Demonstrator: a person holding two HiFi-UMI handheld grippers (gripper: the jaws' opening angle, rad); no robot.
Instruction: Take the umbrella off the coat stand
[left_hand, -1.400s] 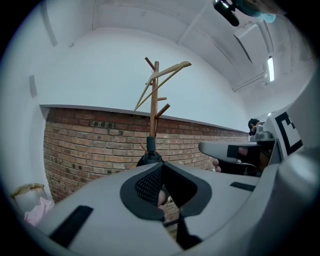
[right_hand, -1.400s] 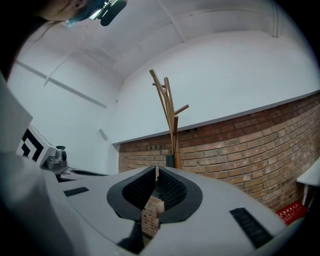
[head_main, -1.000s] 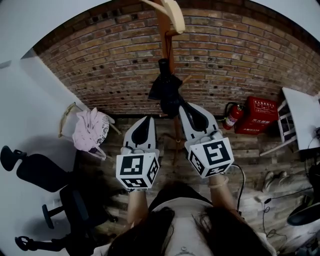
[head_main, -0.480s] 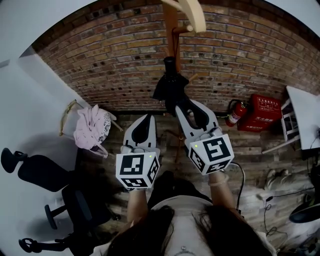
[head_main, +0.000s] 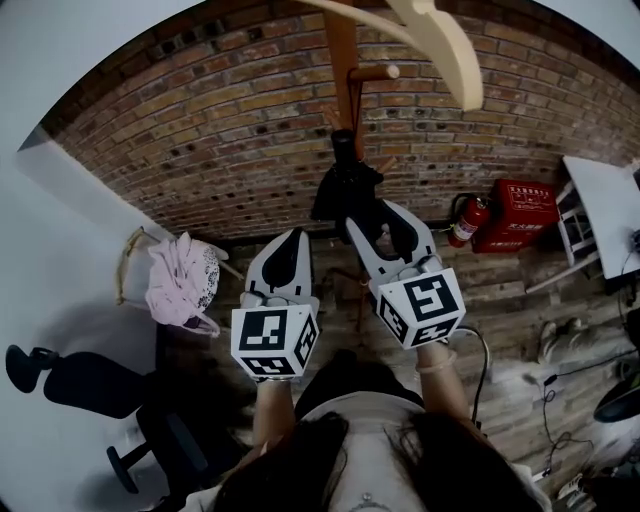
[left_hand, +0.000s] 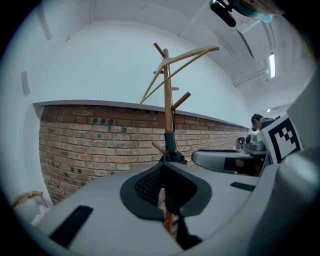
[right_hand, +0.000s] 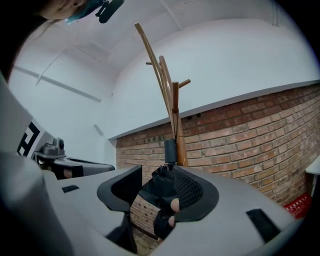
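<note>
Nearer coat stand (head_main: 342, 50) now, both tongs | my right gripper (head_main: 383, 222) opening, umbrella (head_main: 345, 190) between, unpinched | left gripper (head_main: 287, 245) pressed together, empty | risk: clamping loose fabric, umbrella slips

Shell of left gripper (head_main: 296, 238): pale grey moulded plastic tapering to a point, black inset along top. Behind it, left cube (head_main: 274, 341): white faces, black square markers. Same grey shell on right gripper (head_main: 375, 220); black mesh-textured pads (right_hand: 187, 187) line inner faces; jaws opening, umbrella (right_hand: 159, 192) showing in gap. Black rectangular slots (right_hand: 257, 217) on shell top. Behind it, right cube (head_main: 421, 310), same markers. Thin cable (head_main: 487, 350) loops out behind right cube. Pale band (head_main: 437, 364) at wrist, maybe strap or bracelet. Long dark hair (head_main: 290, 460), light top (head_main: 370, 450).
</note>
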